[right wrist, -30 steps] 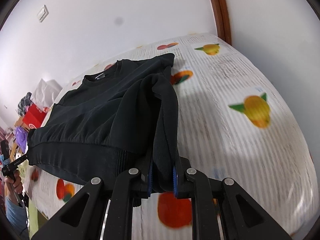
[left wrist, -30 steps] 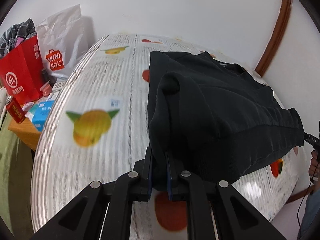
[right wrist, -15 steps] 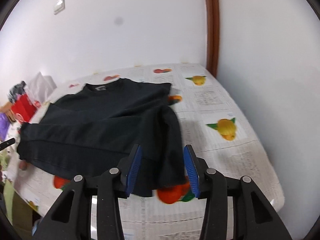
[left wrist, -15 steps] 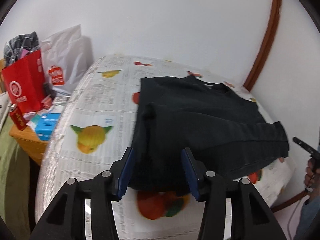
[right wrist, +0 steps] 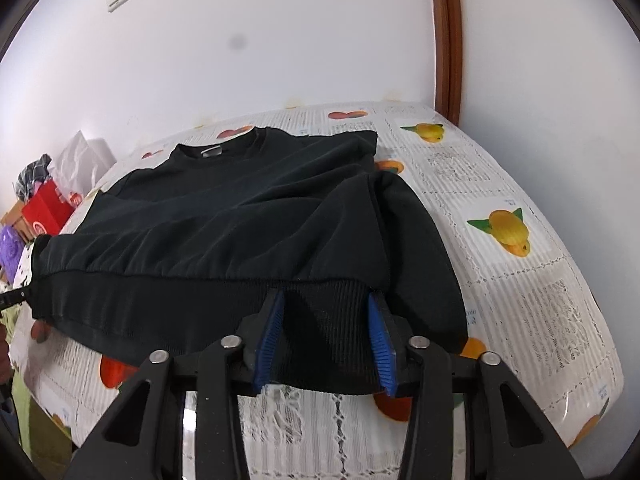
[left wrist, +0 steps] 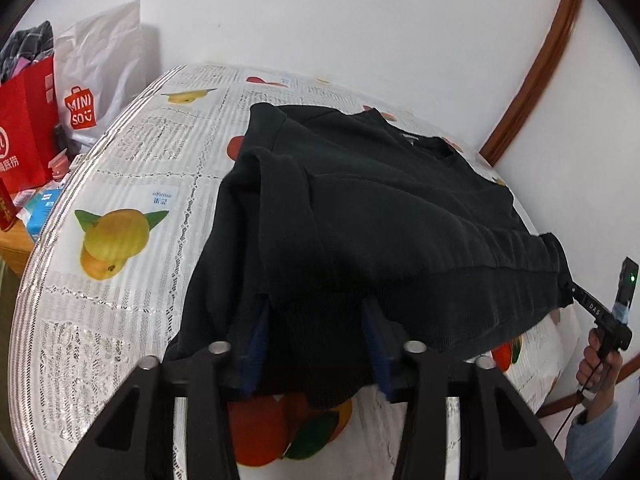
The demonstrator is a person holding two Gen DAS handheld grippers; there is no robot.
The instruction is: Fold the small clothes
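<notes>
Left claw [left wrist: 316, 340] closing, black sweater [left wrist: 380, 208] hem slack between its blue pads, not yet pinched. Right claw [right wrist: 326, 340] likewise closing around the hem's other end [right wrist: 326, 320]. Spread beyond both claws over the fruit-print tabletop [right wrist: 540, 280]. Left of the left claw, red bag [left wrist: 28, 120] and white Miniso bag [left wrist: 96, 68]. White walls, brown trim [right wrist: 444, 36] behind. Tabletop under the sweater hidden.

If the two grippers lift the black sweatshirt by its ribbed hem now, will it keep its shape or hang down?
The black sweatshirt likely sags: it already lies in soft wrinkles and a sleeve is bunched beside it. Its ribbed hem looks thick, so it probably grips well between the closing right gripper and left gripper. It seems light.
</notes>
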